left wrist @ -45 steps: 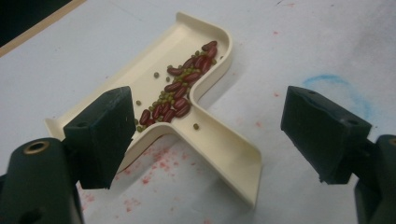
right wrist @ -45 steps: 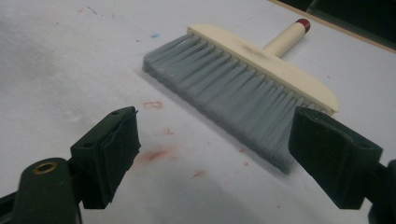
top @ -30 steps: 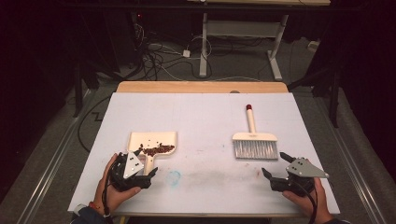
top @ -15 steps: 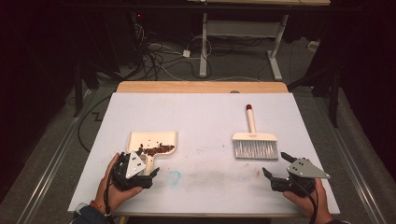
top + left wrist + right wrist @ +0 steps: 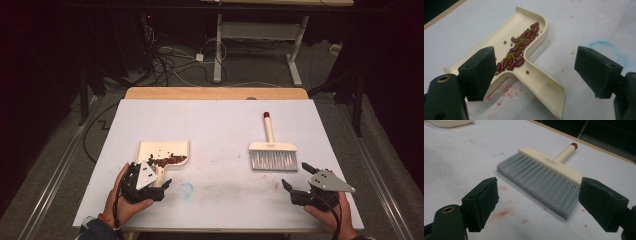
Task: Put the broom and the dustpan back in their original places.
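Observation:
A cream dustpan (image 5: 162, 150) lies at the table's near left, holding a heap of red and small green beans (image 5: 519, 53). Its handle (image 5: 541, 85) points toward my left gripper (image 5: 152, 176), which is open with the jaws standing either side of the handle, not touching it. At the near right lies a cream hand brush (image 5: 272, 152) with grey bristles (image 5: 544, 180) and a red-tipped handle pointing away. Just short of the bristles my right gripper (image 5: 296, 176) is open and holds nothing.
The white table cover (image 5: 215, 120) carries a blue chalk ring (image 5: 186, 189) and faint red smudges (image 5: 504, 213) near the front. A wooden edge (image 5: 215, 93) runs along the far side. Cables and desk legs lie on the floor beyond.
The left gripper has edged slightly right along the dustpan handle. The right gripper, brush and dustpan have not visibly moved.

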Demonstrator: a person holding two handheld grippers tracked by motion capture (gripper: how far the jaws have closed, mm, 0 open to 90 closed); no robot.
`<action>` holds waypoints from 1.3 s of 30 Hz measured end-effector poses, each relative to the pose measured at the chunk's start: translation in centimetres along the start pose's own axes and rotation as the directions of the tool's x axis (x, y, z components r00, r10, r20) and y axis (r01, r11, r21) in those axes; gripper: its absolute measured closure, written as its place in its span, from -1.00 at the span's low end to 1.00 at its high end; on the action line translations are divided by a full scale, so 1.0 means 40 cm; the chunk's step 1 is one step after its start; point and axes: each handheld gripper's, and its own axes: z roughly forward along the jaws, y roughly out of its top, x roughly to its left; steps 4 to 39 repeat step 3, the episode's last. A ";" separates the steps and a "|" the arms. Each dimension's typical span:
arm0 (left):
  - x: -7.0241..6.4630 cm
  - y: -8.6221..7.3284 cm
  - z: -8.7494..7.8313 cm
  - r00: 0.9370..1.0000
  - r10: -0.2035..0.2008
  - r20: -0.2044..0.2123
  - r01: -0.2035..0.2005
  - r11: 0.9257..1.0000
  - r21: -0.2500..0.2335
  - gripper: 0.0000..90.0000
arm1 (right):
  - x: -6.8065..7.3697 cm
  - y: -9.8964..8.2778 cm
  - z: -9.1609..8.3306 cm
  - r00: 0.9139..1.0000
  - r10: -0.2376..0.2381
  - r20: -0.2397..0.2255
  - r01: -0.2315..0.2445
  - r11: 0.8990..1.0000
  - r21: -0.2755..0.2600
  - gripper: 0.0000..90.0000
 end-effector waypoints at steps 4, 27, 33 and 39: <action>0.000 0.000 0.002 1.000 -0.004 -0.004 0.004 1.000 0.005 -0.61 | 0.002 0.004 0.000 1.000 0.001 -0.001 -0.001 1.000 -0.004 -0.63; 0.000 0.000 0.002 1.000 -0.004 -0.004 0.004 1.000 0.005 -0.61 | 0.002 0.004 0.000 1.000 0.001 -0.001 -0.001 1.000 -0.004 -0.63; 0.000 0.000 0.002 1.000 -0.004 -0.004 0.004 1.000 0.005 -0.61 | 0.002 0.004 0.000 1.000 0.001 -0.001 -0.001 1.000 -0.004 -0.63; 0.000 0.000 0.002 1.000 -0.004 -0.004 0.004 1.000 0.005 -0.61 | 0.002 0.004 0.000 1.000 0.001 -0.001 -0.001 1.000 -0.004 -0.63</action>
